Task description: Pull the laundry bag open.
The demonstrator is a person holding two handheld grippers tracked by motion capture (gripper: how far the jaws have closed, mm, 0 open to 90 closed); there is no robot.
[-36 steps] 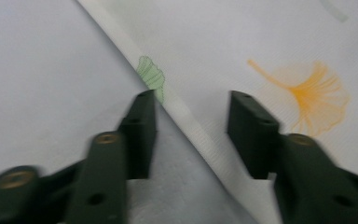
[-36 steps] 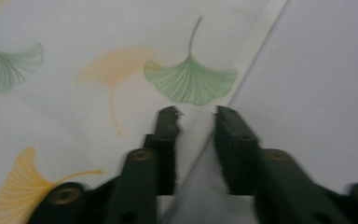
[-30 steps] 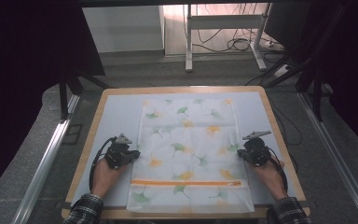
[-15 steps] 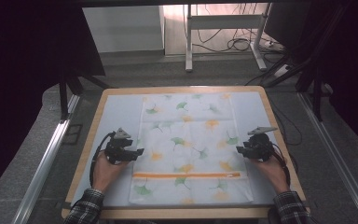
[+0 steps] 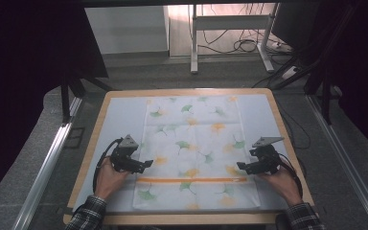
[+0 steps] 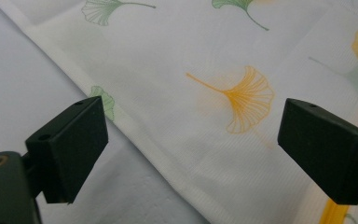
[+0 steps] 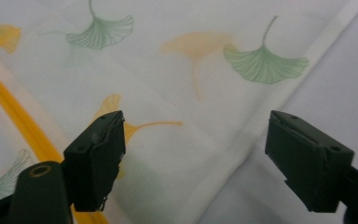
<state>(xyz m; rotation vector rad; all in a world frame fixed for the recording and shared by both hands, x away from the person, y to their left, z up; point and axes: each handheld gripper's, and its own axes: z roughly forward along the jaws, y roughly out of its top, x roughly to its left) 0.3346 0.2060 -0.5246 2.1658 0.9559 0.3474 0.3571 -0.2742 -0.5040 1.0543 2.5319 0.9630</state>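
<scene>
A white cloth (image 5: 194, 143) printed with green and orange ginkgo leaves lies flat on the table, an orange stripe (image 5: 191, 180) running across its near part. My left gripper (image 5: 146, 164) sits at the cloth's left edge and my right gripper (image 5: 242, 166) at its right edge, each held by a hand. In the left gripper view the left gripper (image 6: 191, 140) has just been opening, its jaws wide apart above the cloth's hem (image 6: 135, 140). In the right gripper view the right gripper (image 7: 196, 154) has likewise been opening over the hem (image 7: 242, 140). Neither pair of pads presses the cloth.
The cloth rests on a pale mat (image 5: 120, 115) set in a wooden-rimmed tabletop (image 5: 187, 91). Metal rails (image 5: 52, 158) run along both sides of the table. Beyond the far edge stand a frame's legs and loose cables (image 5: 239, 45) on the floor.
Both grippers have let go of the cloth's side edges and their jaws have spread. The cloth has settled flatter and wider, with its orange stripe a little farther from the near edge.
</scene>
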